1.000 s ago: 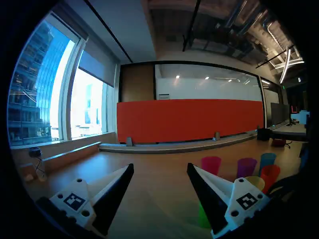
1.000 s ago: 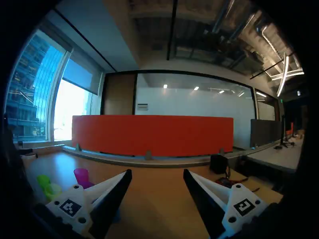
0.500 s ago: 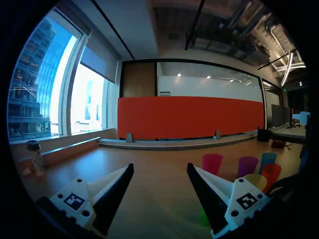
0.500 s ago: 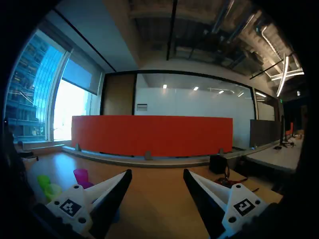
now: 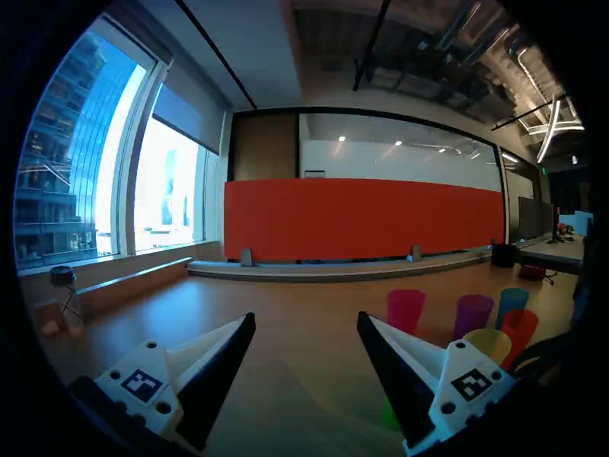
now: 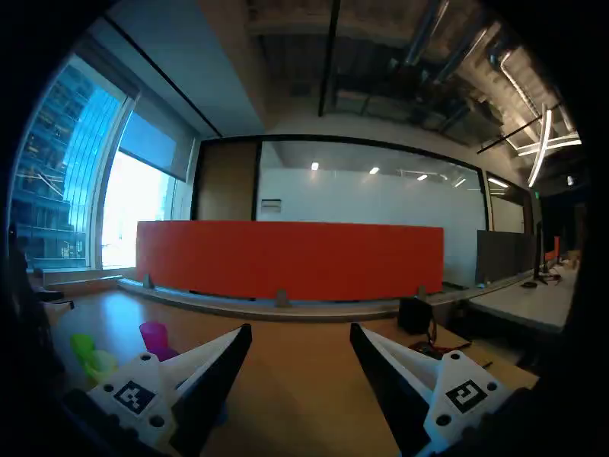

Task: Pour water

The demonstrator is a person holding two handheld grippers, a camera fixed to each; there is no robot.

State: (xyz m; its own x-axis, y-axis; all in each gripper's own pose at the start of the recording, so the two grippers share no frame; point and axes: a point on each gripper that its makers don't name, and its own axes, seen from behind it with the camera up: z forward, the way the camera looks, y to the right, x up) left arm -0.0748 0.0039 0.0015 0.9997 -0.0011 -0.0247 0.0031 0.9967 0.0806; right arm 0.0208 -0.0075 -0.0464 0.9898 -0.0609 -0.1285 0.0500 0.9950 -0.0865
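Observation:
In the left gripper view my left gripper (image 5: pixel 306 335) stands open over the wooden table (image 5: pixel 304 312), nothing between its fingers. To its right several plastic cups stand together: a pink cup (image 5: pixel 404 308), a purple cup (image 5: pixel 472 314), a teal cup (image 5: pixel 511 302), an orange cup (image 5: pixel 520 325) and a yellow cup (image 5: pixel 487 344). A green cup (image 5: pixel 390 415) peeks out beside the right finger. In the right gripper view my right gripper (image 6: pixel 301 346) is open and empty. At its left stand a magenta cup (image 6: pixel 155 336) and two green cups (image 6: pixel 91 356).
A long orange partition (image 5: pixel 358 221) runs across the far edge of the table. Tall windows (image 5: pixel 76 175) fill the left side. A small black object (image 5: pixel 61 276) stands at the far left. A black box with cables (image 6: pixel 415 314) lies at the right.
The left gripper view has tilted slightly, so the partition and cups sit a little differently in the picture. The right gripper has barely moved. Both stay open.

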